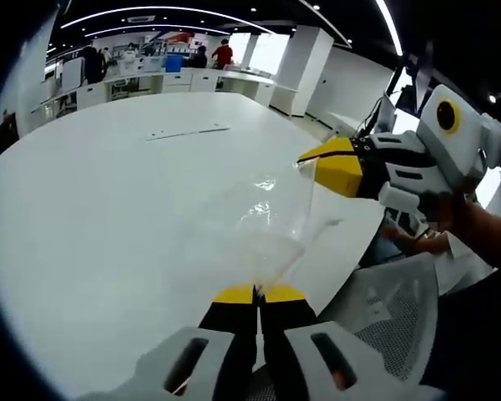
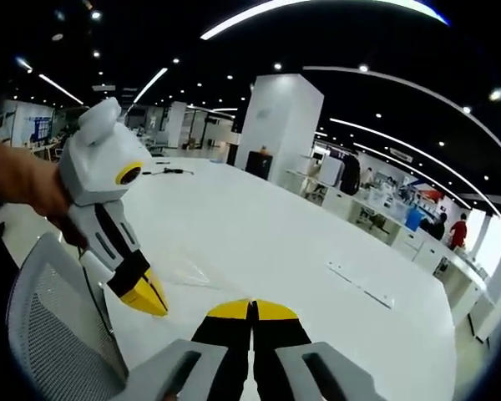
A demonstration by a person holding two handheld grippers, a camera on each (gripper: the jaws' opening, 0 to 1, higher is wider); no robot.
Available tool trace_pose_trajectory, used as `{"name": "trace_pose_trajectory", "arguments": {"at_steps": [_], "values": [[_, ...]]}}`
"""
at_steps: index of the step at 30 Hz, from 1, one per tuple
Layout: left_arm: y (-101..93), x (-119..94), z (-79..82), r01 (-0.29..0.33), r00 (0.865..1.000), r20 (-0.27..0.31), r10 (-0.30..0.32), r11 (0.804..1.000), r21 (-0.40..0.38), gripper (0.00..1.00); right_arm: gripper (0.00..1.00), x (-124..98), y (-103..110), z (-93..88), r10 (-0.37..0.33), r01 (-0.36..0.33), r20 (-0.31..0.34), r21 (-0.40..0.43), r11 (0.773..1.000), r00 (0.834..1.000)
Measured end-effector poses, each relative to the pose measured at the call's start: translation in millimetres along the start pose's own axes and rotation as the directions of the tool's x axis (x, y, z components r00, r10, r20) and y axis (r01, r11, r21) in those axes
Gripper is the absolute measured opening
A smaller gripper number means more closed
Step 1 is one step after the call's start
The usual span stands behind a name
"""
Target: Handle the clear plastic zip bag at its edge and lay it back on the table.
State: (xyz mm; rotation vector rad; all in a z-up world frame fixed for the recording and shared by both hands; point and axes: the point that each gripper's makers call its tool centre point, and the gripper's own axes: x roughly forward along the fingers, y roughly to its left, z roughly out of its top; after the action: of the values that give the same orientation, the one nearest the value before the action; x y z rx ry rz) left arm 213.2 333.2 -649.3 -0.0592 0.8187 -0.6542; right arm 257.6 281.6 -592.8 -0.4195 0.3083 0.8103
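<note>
Held above the white counter (image 1: 108, 192), mid-handling, the clear bag (image 1: 271, 221) hung between left gripper (image 1: 259, 294), fingers pinched closed on its lower edge, and right gripper (image 1: 334, 163), fingers closed at its upper edge; next, probably lowering flat, then letting go.

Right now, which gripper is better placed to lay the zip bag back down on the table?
Left. The left gripper is shut on the clear zip bag at its edge, holding it just above the white table. The right gripper only meets the bag's far corner.
</note>
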Motion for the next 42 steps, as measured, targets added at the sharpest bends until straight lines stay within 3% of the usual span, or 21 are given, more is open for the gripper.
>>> {"name": "trace_pose_trajectory", "arguments": {"at_steps": [18,31,34,42], "values": [[-2.9,5,12.1,0.023,1.0,-0.002,-0.023,0.997,0.068,0.0,0.0,-2,-3,5.7,-0.005,0.005,0.005,-0.012,1.0,1.0],[-7.2,10,29.4,0.053,0.998,0.038,-0.058,0.991,0.123,0.0,0.0,-2,-11,6.2,-0.012,0.012,-0.013,-0.039,0.999,1.0],[-8.8,9,33.8,0.051,0.996,0.061,-0.063,0.983,0.177,0.01,0.0,0,-12,3.0,-0.014,0.012,-0.027,-0.057,0.998,1.0],[-7.3,7,29.2,0.055,0.997,0.05,-0.065,0.981,0.185,0.07,0.0,6,-10,-3.7,-0.005,0.001,-0.053,-0.072,0.997,0.999]]}}
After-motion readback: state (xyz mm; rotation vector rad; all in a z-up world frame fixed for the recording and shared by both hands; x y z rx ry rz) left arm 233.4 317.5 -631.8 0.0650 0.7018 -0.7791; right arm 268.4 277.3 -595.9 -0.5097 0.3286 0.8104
